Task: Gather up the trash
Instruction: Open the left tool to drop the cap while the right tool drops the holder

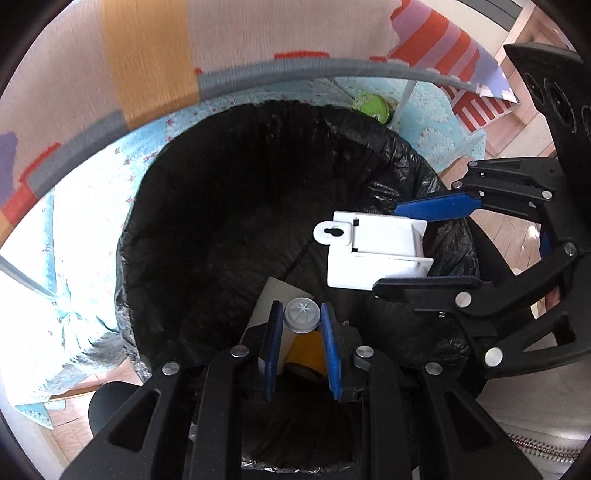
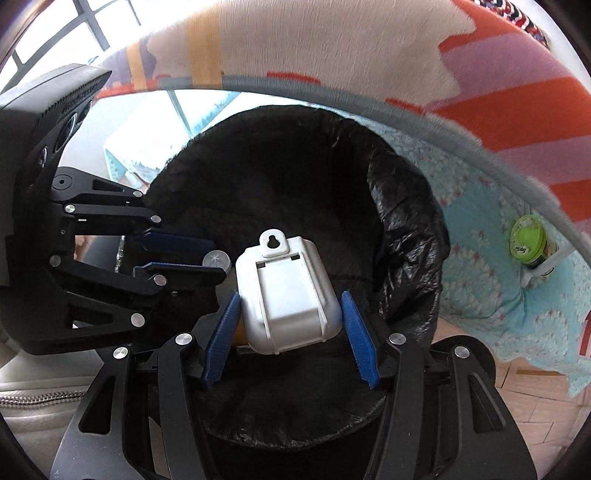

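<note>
A bin lined with a black bag (image 1: 229, 206) fills both views (image 2: 406, 229). My left gripper (image 1: 301, 314) is shut on a small bottle with a grey cap (image 1: 301, 309), held over the bin's mouth. My right gripper (image 2: 290, 302) holds a white plastic box (image 2: 284, 295) over the bin; its blue pads (image 2: 360, 336) flank the box. In the left wrist view the right gripper (image 1: 413, 247) comes in from the right with the box (image 1: 373, 251). In the right wrist view the left gripper (image 2: 207, 254) shows at left with the cap (image 2: 217, 259).
A light blue blanket (image 2: 480, 266) lies around the bin. A green-lidded cup (image 2: 526, 240) sits on it to the right, also seen in the left wrist view (image 1: 371, 105). A striped beige, orange and red cloth (image 1: 258, 33) hangs above. Wooden floor (image 1: 506, 236) lies at right.
</note>
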`<state>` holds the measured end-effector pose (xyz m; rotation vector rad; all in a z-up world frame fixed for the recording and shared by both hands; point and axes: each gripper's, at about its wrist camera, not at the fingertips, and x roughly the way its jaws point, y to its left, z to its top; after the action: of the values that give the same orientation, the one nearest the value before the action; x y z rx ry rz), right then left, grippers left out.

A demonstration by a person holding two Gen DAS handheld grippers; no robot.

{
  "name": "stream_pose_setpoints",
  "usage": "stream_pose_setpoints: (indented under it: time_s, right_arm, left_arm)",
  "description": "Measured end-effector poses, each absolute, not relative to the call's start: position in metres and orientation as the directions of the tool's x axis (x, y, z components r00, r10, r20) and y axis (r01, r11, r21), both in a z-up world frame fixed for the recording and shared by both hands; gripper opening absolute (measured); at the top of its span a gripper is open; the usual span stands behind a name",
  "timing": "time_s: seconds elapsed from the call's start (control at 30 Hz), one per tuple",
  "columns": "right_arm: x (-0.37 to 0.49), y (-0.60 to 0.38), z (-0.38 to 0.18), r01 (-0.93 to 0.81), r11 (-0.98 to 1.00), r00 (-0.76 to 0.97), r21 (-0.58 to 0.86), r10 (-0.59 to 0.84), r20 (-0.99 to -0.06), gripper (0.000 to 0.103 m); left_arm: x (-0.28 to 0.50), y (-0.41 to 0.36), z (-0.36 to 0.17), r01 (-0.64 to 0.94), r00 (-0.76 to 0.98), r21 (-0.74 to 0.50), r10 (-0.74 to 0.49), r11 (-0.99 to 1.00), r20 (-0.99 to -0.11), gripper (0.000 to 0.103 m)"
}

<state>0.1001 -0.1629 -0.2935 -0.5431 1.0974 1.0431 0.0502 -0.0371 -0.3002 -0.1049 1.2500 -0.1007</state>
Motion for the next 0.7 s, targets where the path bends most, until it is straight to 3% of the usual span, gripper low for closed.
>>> stream_pose_setpoints:
  time_s: [0.23,0.7]
  right_arm:
    - [0.112,-0.164,-0.305,-0.877,0.460,0.067,0.139,0.403,-0.913,0.056]
    - [0.118,-0.165,-0.308,-0.871,0.459,0.045,0.176,0.431,-0.901,0.054]
  left_arm:
    - [0.053,-0.036,-0.303,0.016,0.298,-0.132,-0.131,0.991,-0.946,0.026]
    - [0.040,-0.021,-0.282,-0.019,0.346,-0.136,-0.121,0.991,-0.930,0.026]
